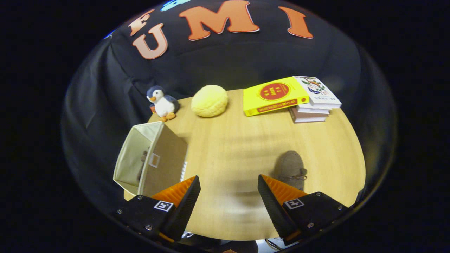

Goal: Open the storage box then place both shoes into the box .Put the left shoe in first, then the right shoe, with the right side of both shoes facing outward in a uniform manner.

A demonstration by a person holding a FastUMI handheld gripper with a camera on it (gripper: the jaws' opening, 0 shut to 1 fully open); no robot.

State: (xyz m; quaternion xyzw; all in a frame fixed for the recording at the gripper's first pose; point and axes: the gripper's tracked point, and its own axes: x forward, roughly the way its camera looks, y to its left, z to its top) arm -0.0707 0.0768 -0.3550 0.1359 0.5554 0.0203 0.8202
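Gripper [229, 184] spread wide, holding nothing; storage box [151, 160] open by left finger, one shoe [143, 165] apparently inside; second shoe [291, 169] on table [228, 147] just beyond right finger; looks soft, light; pinch at stiffer heel collar.

A staged booth; black cloth wall [218, 63] behind a wooden table [239, 147] with household props
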